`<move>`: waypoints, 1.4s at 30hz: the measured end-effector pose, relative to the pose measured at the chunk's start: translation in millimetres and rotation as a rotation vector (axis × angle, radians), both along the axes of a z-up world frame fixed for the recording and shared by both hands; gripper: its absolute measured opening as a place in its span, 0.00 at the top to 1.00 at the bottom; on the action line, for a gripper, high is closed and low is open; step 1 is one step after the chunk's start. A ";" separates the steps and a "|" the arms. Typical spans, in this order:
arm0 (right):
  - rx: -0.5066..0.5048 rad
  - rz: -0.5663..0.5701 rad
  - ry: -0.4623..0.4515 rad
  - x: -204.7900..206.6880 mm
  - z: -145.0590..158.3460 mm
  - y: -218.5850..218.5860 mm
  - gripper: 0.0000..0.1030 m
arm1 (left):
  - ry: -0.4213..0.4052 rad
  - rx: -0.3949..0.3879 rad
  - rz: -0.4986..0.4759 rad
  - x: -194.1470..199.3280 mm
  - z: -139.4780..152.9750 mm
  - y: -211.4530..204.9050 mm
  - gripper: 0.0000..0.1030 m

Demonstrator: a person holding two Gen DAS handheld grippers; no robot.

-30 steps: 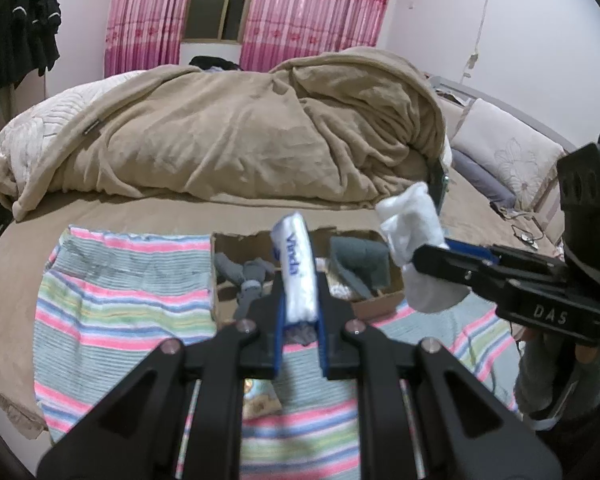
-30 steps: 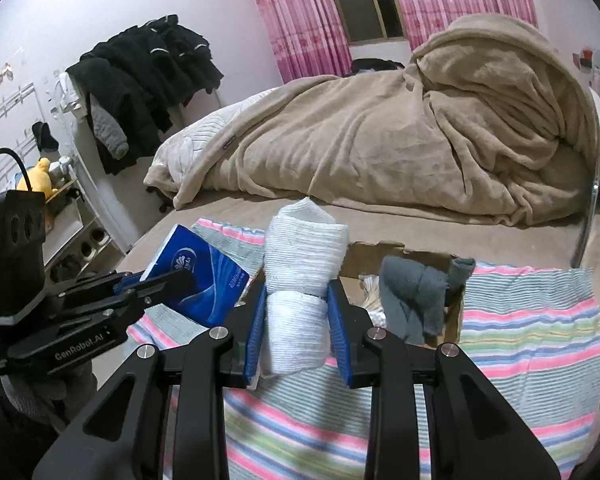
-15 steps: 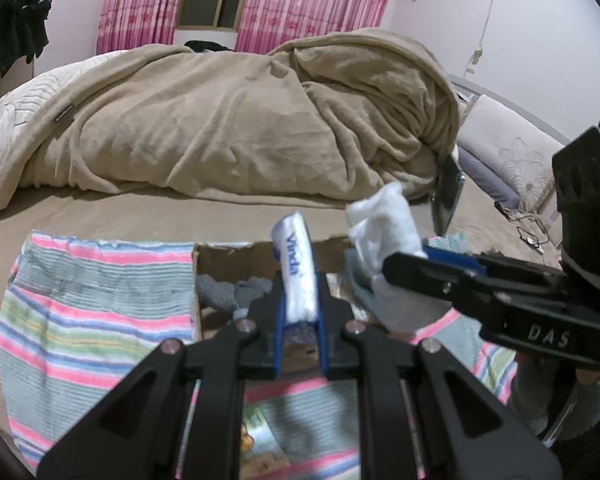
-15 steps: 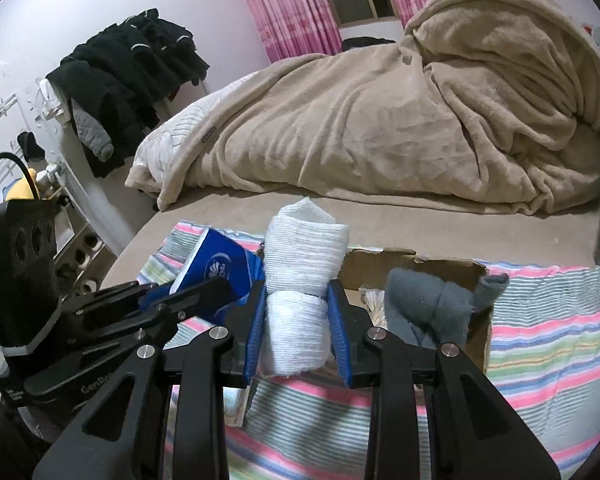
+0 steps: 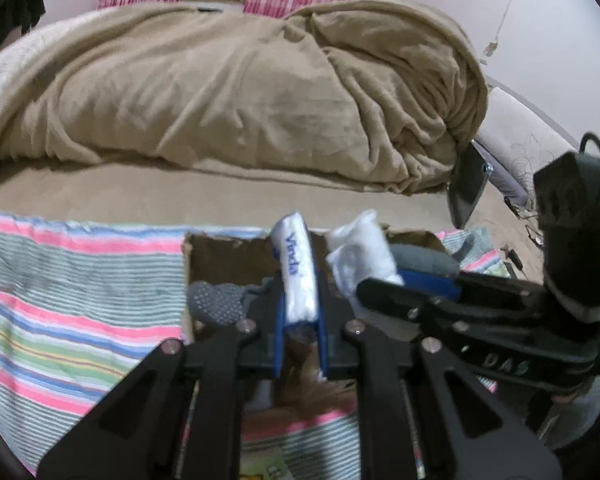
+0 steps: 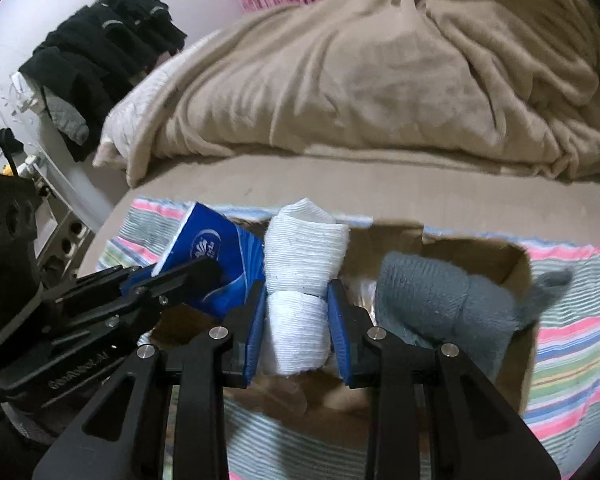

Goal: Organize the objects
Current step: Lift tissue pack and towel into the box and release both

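Note:
My left gripper (image 5: 299,312) is shut on a blue and white Vinda tissue pack (image 5: 296,272), held edge-up over the open cardboard box (image 5: 220,256). The pack shows blue in the right wrist view (image 6: 212,264). My right gripper (image 6: 296,320) is shut on a rolled white sock (image 6: 304,268), also over the box (image 6: 516,276), close beside the left gripper (image 6: 172,280). The white sock (image 5: 360,256) and right gripper (image 5: 384,286) show in the left wrist view. Rolled grey socks (image 6: 440,300) lie in the box; a grey dotted sock (image 5: 216,300) lies at its left.
The box sits on a striped cloth (image 5: 72,288) spread on the bed. A heaped tan blanket (image 5: 260,92) fills the back. Dark clothes (image 6: 100,48) hang at the left wall. A pillow (image 5: 520,152) lies at the right.
Both grippers have moved forward and down over the box, closer together. The box now sits right under the held tissue pack and white sock.

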State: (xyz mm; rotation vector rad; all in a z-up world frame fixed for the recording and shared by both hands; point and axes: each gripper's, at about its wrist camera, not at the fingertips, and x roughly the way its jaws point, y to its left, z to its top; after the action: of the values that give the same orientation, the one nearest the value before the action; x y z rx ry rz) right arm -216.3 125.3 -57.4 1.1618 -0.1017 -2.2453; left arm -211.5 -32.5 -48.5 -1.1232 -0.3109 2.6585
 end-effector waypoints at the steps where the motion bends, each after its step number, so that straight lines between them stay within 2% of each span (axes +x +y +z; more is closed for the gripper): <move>1: 0.009 -0.001 -0.007 -2.3 -4.8 -1.3 0.69 | -0.006 -0.002 0.002 -1.8 -3.2 0.4 0.88; 9: 0.019 -0.009 -0.047 -12.7 -29.4 -3.4 0.69 | -0.061 -0.030 0.012 -13.7 -29.0 2.0 0.85; 13: 0.021 -0.013 -0.042 -10.9 -26.9 -3.8 0.66 | -0.071 -0.018 0.020 -12.4 -29.5 0.2 0.75; 16: 0.021 -0.012 -0.026 -6.6 -21.7 -4.1 0.55 | -0.060 -0.018 0.029 -6.6 -21.7 -0.7 0.69; 20: 0.026 -0.018 0.020 4.6 -8.4 -1.9 0.49 | -0.033 -0.023 0.041 6.7 -8.6 -3.5 0.59; 25: 0.025 -0.033 0.050 21.3 8.0 6.2 0.47 | -0.011 0.002 0.073 27.3 4.8 -13.4 0.42; 33: 0.018 -0.046 0.077 45.8 29.0 20.9 0.46 | 0.013 0.004 0.090 63.2 26.9 -19.4 0.41; 42: -0.008 -0.055 0.071 75.5 42.7 38.8 0.46 | 0.014 0.001 0.092 100.2 35.3 -15.2 0.40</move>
State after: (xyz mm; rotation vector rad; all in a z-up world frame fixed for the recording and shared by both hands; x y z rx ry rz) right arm -140.8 164.1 -14.7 1.0859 -0.1155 -2.3298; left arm -111.3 -47.7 -13.2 -1.1155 -0.3703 2.7439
